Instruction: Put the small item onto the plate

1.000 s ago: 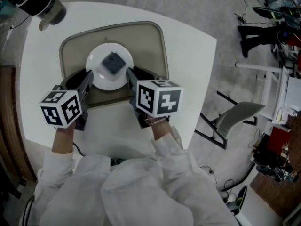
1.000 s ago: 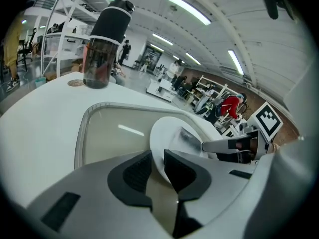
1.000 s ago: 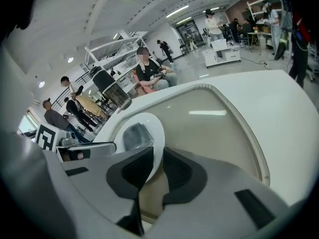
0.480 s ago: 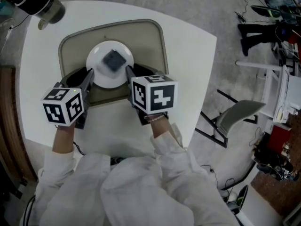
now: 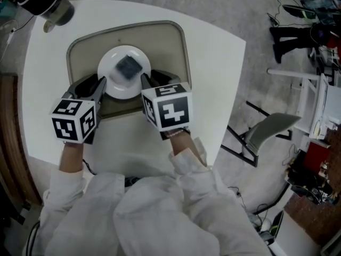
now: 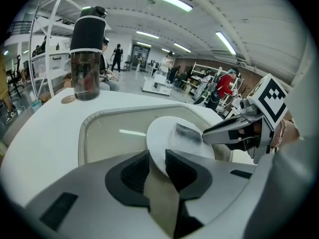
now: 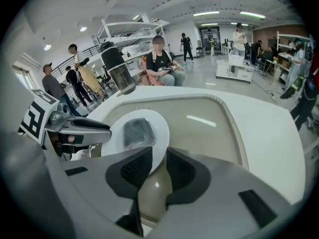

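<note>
A small dark square item [image 5: 128, 66] lies on the round white plate [image 5: 113, 85], which is over a beige tray [image 5: 165, 47]. My left gripper [image 5: 101, 85] is shut on the plate's left rim and my right gripper [image 5: 144, 82] is shut on its right rim. In the left gripper view the plate's edge [image 6: 160, 136] sits between the jaws [image 6: 157, 166], with the item [image 6: 187, 133] beyond. In the right gripper view the plate [image 7: 115, 139] carries the item [image 7: 138, 131], and its rim runs between the jaws [image 7: 159, 166].
The tray rests on a white table [image 5: 213, 63] whose right edge drops to the floor. A dark-topped bottle [image 5: 45, 1] stands at the table's far left corner. A chair [image 5: 269, 132] and shelving stand to the right of the table.
Both grippers have drawn slightly closer to the plate, the right cube shifting left and the left cube right. The plate with the item has shifted a little away from me.
</note>
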`<action>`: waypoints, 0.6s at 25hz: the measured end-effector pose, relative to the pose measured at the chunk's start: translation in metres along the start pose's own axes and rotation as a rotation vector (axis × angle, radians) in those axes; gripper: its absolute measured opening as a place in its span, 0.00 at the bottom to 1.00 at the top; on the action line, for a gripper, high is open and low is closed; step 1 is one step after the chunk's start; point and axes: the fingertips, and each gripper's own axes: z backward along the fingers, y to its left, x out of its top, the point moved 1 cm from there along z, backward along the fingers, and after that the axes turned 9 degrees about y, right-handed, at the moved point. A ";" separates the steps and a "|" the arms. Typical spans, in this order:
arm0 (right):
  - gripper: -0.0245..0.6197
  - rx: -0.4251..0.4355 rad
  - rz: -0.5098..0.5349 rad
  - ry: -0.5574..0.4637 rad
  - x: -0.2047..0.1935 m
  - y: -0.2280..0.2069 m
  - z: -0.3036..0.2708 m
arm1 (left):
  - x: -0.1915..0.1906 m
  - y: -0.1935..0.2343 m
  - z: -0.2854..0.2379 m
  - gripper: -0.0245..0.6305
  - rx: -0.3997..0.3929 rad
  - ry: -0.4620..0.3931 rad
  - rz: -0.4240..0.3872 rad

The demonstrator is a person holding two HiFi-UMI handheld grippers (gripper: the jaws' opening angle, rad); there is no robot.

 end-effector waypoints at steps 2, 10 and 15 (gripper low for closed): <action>0.15 -0.003 0.006 -0.007 0.001 0.000 0.001 | 0.001 0.000 0.001 0.17 -0.002 -0.004 -0.003; 0.15 -0.012 0.037 -0.046 0.000 -0.001 0.015 | 0.003 0.005 0.011 0.17 0.032 -0.036 0.006; 0.15 0.025 0.006 -0.114 0.000 0.000 0.033 | 0.007 -0.003 0.029 0.17 0.046 -0.104 0.007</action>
